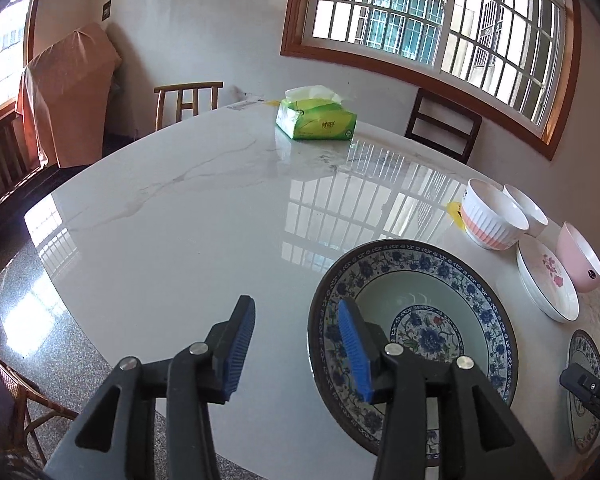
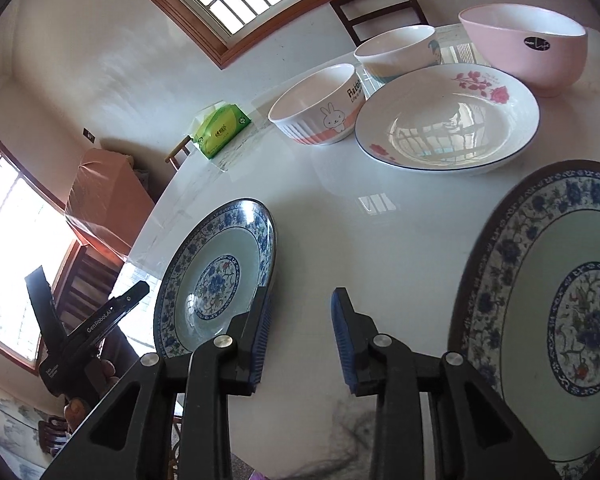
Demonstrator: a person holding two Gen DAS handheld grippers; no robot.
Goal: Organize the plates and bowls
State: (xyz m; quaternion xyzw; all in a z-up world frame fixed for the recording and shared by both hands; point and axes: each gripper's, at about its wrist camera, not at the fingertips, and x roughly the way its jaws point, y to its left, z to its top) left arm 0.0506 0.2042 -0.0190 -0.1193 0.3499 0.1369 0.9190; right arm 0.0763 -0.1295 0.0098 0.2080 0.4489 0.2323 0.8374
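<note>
Two blue-and-white patterned plates lie on the white marble table (image 1: 180, 240). In the left wrist view the larger-looking plate (image 1: 412, 320) lies just right of my left gripper (image 1: 296, 344), whose right finger crosses the plate's left rim. The jaws stand open over bare table. In the right wrist view my right gripper (image 2: 302, 336) is open between one blue plate (image 2: 220, 284) on its left and the other (image 2: 560, 320) on its right, with nothing held. Behind stand a flowered white plate (image 2: 448, 120), a bunny bowl (image 2: 320, 108), a white bowl (image 2: 396, 52) and a pink bowl (image 2: 528, 48).
A green tissue pack (image 1: 316, 120) sits at the far side of the table. Wooden chairs (image 1: 188, 100) stand around it, and a dark one (image 1: 444, 124) is under the barred window. A covered orange object (image 1: 68, 96) stands at the left wall. A hand (image 2: 104, 372) holds the left gripper.
</note>
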